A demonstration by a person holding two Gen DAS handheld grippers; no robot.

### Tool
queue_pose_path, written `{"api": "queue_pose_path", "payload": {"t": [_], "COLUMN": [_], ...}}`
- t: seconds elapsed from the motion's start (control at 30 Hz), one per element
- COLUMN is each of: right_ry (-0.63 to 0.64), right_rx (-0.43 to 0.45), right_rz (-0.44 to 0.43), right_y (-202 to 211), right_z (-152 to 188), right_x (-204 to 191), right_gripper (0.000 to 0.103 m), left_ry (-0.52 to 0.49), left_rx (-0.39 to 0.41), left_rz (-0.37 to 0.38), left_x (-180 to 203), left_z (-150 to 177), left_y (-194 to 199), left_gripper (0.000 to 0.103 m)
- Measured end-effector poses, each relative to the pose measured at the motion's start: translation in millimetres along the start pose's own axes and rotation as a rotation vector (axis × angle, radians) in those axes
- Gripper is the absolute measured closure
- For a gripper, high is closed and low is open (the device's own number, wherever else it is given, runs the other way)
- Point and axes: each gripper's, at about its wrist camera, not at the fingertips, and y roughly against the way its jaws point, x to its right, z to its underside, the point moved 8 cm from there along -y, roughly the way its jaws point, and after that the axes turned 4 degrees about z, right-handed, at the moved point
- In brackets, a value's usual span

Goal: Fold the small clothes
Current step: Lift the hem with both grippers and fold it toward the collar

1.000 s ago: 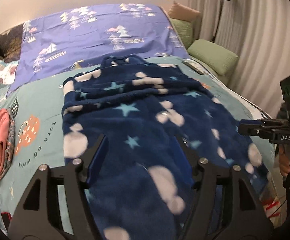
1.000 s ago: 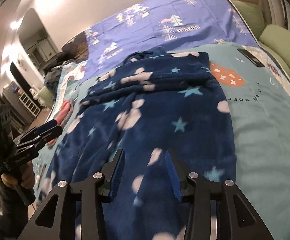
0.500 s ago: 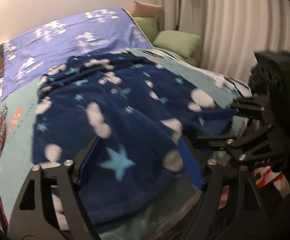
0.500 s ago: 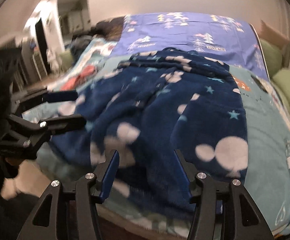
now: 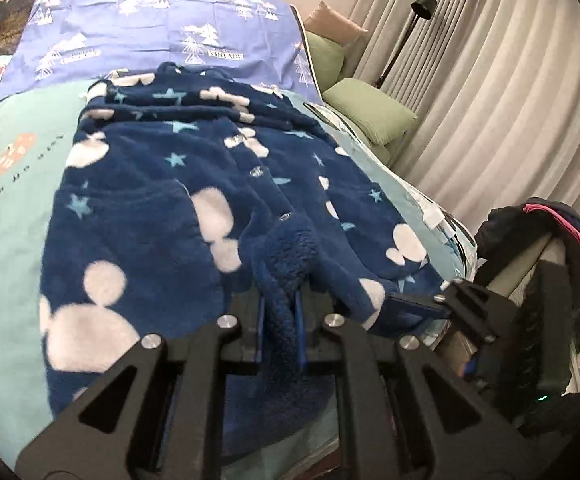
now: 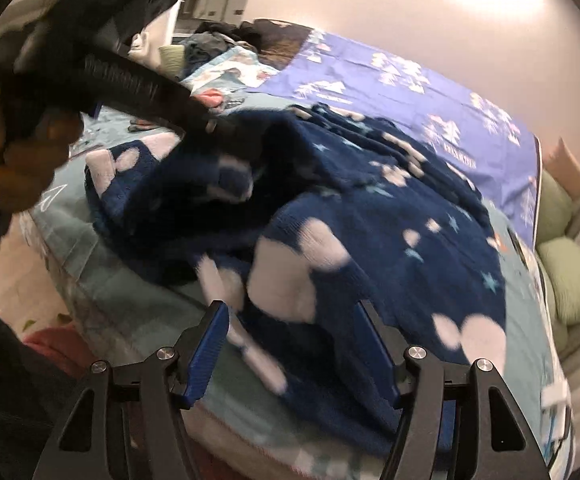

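A navy fleece garment (image 5: 162,208) with white blobs and pale stars lies spread on the bed. My left gripper (image 5: 280,320) is shut on a bunched fold of its near hem. In the right wrist view, my right gripper (image 6: 293,344) sits at the hem's other corner; its jaws are opening, with the garment (image 6: 389,208) between them and the left pad clear of the cloth. A hand (image 6: 22,160) holds the left gripper (image 6: 210,124), whose tip is buried in the fleece. The right gripper (image 5: 417,304) shows close beside the left one.
The teal printed sheet (image 5: 10,184) runs to the bed's near edge. Behind the garment lies a purple duvet (image 5: 150,28). Green pillows (image 5: 369,112), a floor lamp (image 5: 421,4) and curtains are at the right. Clothes are heaped on a chair (image 5: 549,220). Pink folded clothes (image 6: 210,98) rest on the bed's far left.
Both grippers have dropped to the garment's near hem. The left one has gone from wide open to shut on a fold. The right one has rolled and spread wider.
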Motion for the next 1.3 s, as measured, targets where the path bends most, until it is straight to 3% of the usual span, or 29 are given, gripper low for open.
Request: {"api": "queue_pose_path", "payload": {"t": [0.1,0.13,0.17,0.23,0.3,0.4,0.5,0.53,0.57,0.63,0.73,0.83,0.93,1.03,1.1,1.13,1.23,1.3], "right_ry": [-0.002,-0.022,-0.057,-0.150,-0.299,-0.346,-0.295,-0.293,-0.295,-0.298,-0.273,-0.331,-0.389,-0.434,-0.448,-0.452,-0.504,-0.574], "right_rx": [-0.011,-0.022,-0.031,-0.046,-0.040,0.016,0.011,0.002,-0.022,-0.087,-0.112,-0.103,-0.084,-0.092,-0.107,-0.115,-0.139,-0.135], "right_rz": [0.017,0.016,0.003,-0.052,-0.220,-0.428,-0.467,-0.487,-0.525,-0.589,-0.523,-0.540,-0.508,-0.478,-0.449,-0.428,-0.333,-0.282], "right_y": [-19.5,-25.5,-29.8,-31.4,-21.3,11.0,23.8,23.2,19.9,11.9,6.1,7.3,16.3,18.0,19.4,20.2,25.3,35.1], "right_z": [-5.4,-6.4,-7.8,-10.7,-14.0,-22.4,-20.1,-17.3,-12.7,-1.7,9.9,11.7,18.5,23.2,29.9,32.6,53.1,69.3], "right_x": [-1.8,0.6,5.3,20.1,35.8,37.9,27.2,24.0,19.1,8.3,5.4,16.6,28.4,41.7,47.8,49.5,68.6,86.3], "right_gripper": [0.038,0.044,0.067,0.089,0.092,0.092,0.088,0.082,0.065,0.050,0.050,0.050,0.049,0.049,0.049,0.049,0.049,0.049], "left_ry": [0.007,0.009,0.008,0.004,0.000,-0.024,-0.043,-0.054,-0.067,-0.076,-0.098,-0.113,-0.156,-0.206,-0.249,-0.258,-0.229,-0.173], "left_rx": [-0.005,-0.006,-0.007,-0.005,-0.001,0.019,0.033,0.034,0.027,0.011,-0.016,-0.047,-0.093,-0.102,-0.078,-0.069,-0.046,-0.023], "left_rz": [0.012,0.013,0.014,0.015,0.031,0.076,0.117,0.123,0.132,0.145,0.144,0.163,0.226,0.258,0.213,0.184,0.041,-0.084], "left_x": [0.6,0.2,0.3,-1.5,0.2,10.2,22.0,26.1,30.6,35.8,41.0,47.9,65.5,78.8,77.9,74.3,40.9,7.6], "left_z": [-1.4,-2.2,-4.0,-8.4,-13.3,-19.4,-25.0,-25.6,-24.8,-20.6,-12.5,-5.2,5.1,12.3,16.9,18.9,28.7,39.0], "left_y": [-0.9,-2.7,-4.4,-6.0,-2.5,6.5,11.6,11.6,10.5,6.4,-0.2,-8.0,-13.0,-7.0,4.2,9.0,28.1,43.3], "left_gripper": [0.090,0.089,0.089,0.089,0.089,0.089,0.089,0.089,0.087,0.084,0.084,0.082,0.081,0.069,0.056,0.055,0.050,0.038]}}
